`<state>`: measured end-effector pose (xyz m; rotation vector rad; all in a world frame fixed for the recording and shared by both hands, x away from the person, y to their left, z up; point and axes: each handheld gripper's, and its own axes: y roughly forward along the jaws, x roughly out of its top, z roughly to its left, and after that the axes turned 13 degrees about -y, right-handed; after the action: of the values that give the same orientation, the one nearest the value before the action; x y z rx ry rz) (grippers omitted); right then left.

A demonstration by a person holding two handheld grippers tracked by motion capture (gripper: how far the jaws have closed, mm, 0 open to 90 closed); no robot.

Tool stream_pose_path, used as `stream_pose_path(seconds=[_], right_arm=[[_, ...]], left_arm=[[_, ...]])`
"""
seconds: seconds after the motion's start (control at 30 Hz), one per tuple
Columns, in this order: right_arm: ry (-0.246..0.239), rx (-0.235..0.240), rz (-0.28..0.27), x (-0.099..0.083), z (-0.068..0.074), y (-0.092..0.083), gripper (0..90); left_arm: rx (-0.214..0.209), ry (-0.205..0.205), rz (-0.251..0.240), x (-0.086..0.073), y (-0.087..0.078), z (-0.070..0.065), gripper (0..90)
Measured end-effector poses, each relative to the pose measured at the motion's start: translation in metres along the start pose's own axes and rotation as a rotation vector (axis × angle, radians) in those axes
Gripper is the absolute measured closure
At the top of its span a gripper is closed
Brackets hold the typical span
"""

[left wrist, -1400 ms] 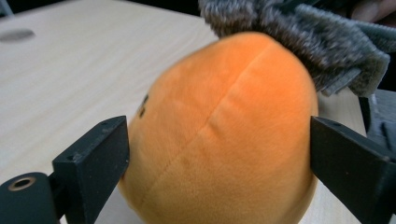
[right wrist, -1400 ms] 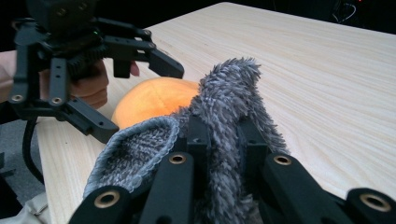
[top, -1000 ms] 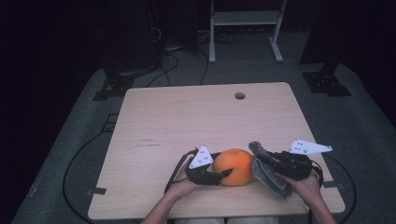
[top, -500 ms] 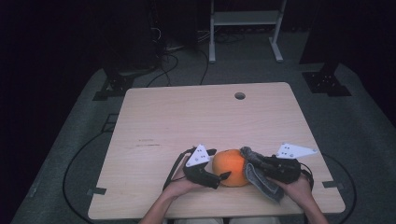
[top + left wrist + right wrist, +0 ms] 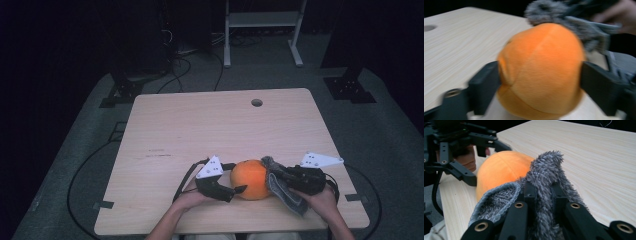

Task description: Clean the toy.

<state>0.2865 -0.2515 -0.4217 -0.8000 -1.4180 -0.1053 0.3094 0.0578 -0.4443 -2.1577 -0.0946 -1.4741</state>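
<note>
A light wood tabletop (image 5: 200, 125) has a round hole (image 5: 257, 102) near its far edge, toward the right corner. Beyond the far edge, a white frame (image 5: 262, 30) stands on grey floor (image 5: 75, 150), with dark cables (image 5: 185, 62) nearby

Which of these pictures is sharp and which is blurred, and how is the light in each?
High view: dim and soft, the floor dark around the lit table. Left gripper view: blurred, the orange plush ball and grey cloth smeared. Right gripper view: sharpest, the cloth's fibres clear between the right gripper fingers, evenly lit, no glare.
</note>
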Motion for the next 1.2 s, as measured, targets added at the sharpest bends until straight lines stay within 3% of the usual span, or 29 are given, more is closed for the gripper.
stream_pose_path(seconds=[0.07,0.1,0.13,0.17,0.2,0.27,0.33,0.47,0.57,0.7,0.8,0.97,1.03,1.1,1.13,1.2], right_arm=[[0.003,0.002,0.000,0.000,0.000,0.001,78.3],[0.001,-0.003,0.002,-0.001,0.000,0.001,78.3],[0.001,-0.003,0.002,-0.001,0.000,0.001,78.3],[0.002,-0.008,0.006,-0.001,0.000,0.000,78.3],[0.008,-0.017,0.012,-0.003,-0.001,-0.001,78.3],[0.012,-0.015,0.014,-0.003,-0.002,-0.002,78.3],[0.011,-0.025,0.015,0.001,-0.001,-0.004,78.3],[-0.026,-0.004,-0.070,0.024,0.012,-0.014,78.3],[-0.060,0.019,-0.084,0.036,0.025,-0.007,78.3],[-0.078,0.016,-0.069,0.042,0.031,0.000,78.3],[-0.066,-0.004,-0.048,0.040,0.032,0.006,78.3],[-0.005,-0.012,-0.047,0.023,0.022,0.013,78.3],[-0.001,-0.012,-0.041,0.020,0.021,0.014,78.3],[0.011,-0.008,-0.035,0.014,0.019,0.015,78.3],[0.013,-0.012,-0.026,0.012,0.018,0.012,78.3],[0.021,-0.006,-0.029,0.009,0.018,0.010,78.3]], left_arm=[[0.008,-0.023,0.014,0.000,0.005,0.002,4.3],[-0.024,-0.028,0.023,-0.002,0.008,0.001,8.9],[-0.024,-0.028,0.023,-0.002,0.008,0.001,17.5],[-0.022,-0.020,0.016,-0.003,0.009,-0.002,17.5],[0.020,0.014,0.006,-0.004,0.009,-0.008,30.0],[0.028,0.023,0.003,-0.002,0.008,-0.010,35.8],[0.031,0.036,-0.011,0.003,0.003,-0.013,38.7],[0.063,0.065,-0.018,0.010,-0.004,-0.012,39.5],[0.066,0.072,-0.011,0.010,-0.004,-0.013,39.6],[0.070,0.084,-0.007,0.012,-0.005,-0.014,39.5],[0.072,0.089,-0.008,0.013,-0.008,-0.015,39.5],[0.065,0.101,0.008,0.014,-0.006,-0.019,37.4],[0.064,0.104,0.005,0.013,-0.005,-0.020,27.9],[0.046,0.092,-0.042,0.013,-0.005,-0.017,22.9],[0.035,0.054,-0.050,0.013,-0.005,-0.011,14.2],[0.029,0.008,-0.017,0.010,0.001,-0.006,8.3]])
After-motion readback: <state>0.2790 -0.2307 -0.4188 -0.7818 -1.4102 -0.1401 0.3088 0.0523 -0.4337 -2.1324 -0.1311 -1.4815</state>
